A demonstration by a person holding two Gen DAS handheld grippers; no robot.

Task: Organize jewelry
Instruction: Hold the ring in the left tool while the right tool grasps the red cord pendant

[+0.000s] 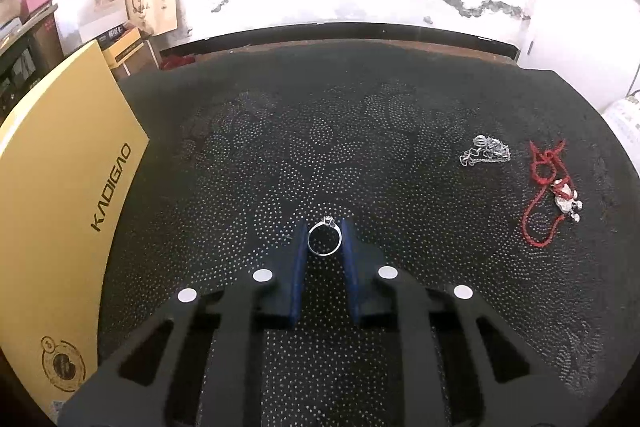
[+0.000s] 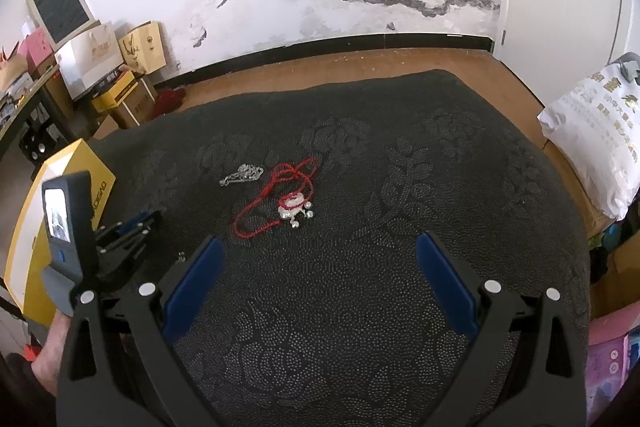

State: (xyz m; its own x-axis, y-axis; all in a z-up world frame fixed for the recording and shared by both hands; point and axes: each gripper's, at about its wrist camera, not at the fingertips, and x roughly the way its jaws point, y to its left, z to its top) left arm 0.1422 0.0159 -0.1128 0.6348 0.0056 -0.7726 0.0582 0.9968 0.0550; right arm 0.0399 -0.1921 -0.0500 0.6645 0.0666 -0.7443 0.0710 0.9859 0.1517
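A silver ring [image 1: 324, 237] with a small stone sits between the blue pads of my left gripper [image 1: 325, 233], which is closed on it just above the dark dotted cloth [image 1: 320, 131]. A silver chain [image 1: 485, 150] lies to the right, and a red cord necklace [image 1: 545, 187] with a silver pendant lies further right. In the right wrist view the chain [image 2: 241, 174] and red cord necklace [image 2: 280, 199] lie ahead on the cloth. My right gripper [image 2: 320, 249] is open and empty above the cloth. The left gripper [image 2: 128, 227] shows at the left there.
A yellow box lid [image 1: 68, 195] marked KADIGAO lies at the cloth's left edge, also in the right wrist view [image 2: 60, 195]. Cardboard boxes and bags [image 2: 108, 75] stand by the far wall. A white sack [image 2: 596, 131] lies at the right.
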